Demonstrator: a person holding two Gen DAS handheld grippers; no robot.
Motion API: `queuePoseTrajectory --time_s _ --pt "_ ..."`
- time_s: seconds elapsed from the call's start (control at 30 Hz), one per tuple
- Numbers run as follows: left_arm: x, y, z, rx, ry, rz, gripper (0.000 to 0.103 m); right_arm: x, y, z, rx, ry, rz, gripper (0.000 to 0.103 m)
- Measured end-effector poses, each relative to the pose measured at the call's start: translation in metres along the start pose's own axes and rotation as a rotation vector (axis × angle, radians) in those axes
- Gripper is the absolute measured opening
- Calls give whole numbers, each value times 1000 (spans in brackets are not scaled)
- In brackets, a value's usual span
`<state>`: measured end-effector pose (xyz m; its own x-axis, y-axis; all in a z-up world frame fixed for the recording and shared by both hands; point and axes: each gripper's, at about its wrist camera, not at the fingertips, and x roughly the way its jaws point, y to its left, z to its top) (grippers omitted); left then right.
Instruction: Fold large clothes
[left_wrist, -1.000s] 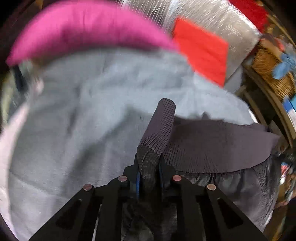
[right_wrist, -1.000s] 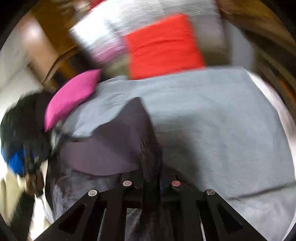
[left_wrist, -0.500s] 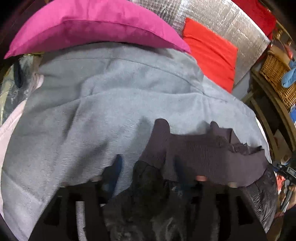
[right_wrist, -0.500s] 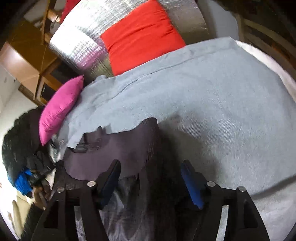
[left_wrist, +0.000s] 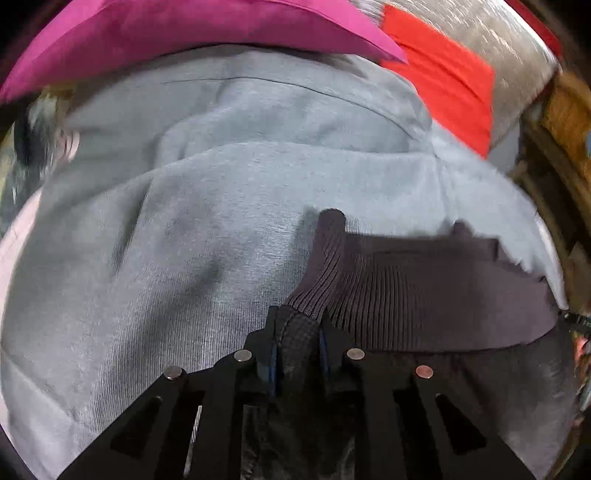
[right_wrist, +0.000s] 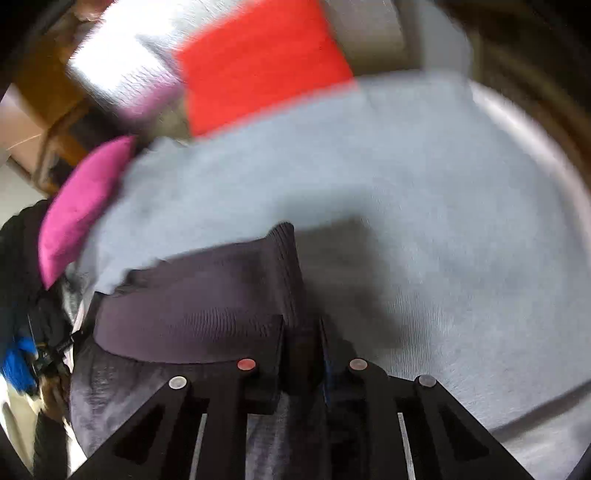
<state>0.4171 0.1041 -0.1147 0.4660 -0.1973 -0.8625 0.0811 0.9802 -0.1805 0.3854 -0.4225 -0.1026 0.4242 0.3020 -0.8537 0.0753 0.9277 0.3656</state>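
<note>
Both claws clamped now: left gripper (left_wrist: 296, 341) pinching one end of the dark jacket's ribbed band (left_wrist: 436, 295), right gripper (right_wrist: 301, 350) pinching the other end of it. Half a second ago, jaws wide and only around the cloth; just been closing, cloth between them, so a fresh, better hold on both corners. Probably ready to lift or pull the hem for a fold.

Dark jacket (right_wrist: 177, 306) lying on the gray blanket (left_wrist: 184, 258), band stretched between the two claws, shiny body of it bunched low under the cameras.

Lots of bare blanket ahead, good room to lay the fold flat. Pink pillow (left_wrist: 166, 33) at the far edge, red cushion (right_wrist: 258, 66) behind it. Silver padded thing (left_wrist: 509, 40) further back. Blanket edge close on the right claw's outer side. Wooden furniture (left_wrist: 569, 110) past the edge, so better to keep the swing over the blanket.
</note>
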Motion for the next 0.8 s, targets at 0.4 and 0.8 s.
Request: queuePoseTrajectory --time_s 0.4,0.8 --pt "-28 -3 -1 -8 -77 30 37 4 10 -14 16 -23 1 40" --pt "-166 -43 -71 110 -323 -21 64 -106 59 -75 -74 -157 177 74"
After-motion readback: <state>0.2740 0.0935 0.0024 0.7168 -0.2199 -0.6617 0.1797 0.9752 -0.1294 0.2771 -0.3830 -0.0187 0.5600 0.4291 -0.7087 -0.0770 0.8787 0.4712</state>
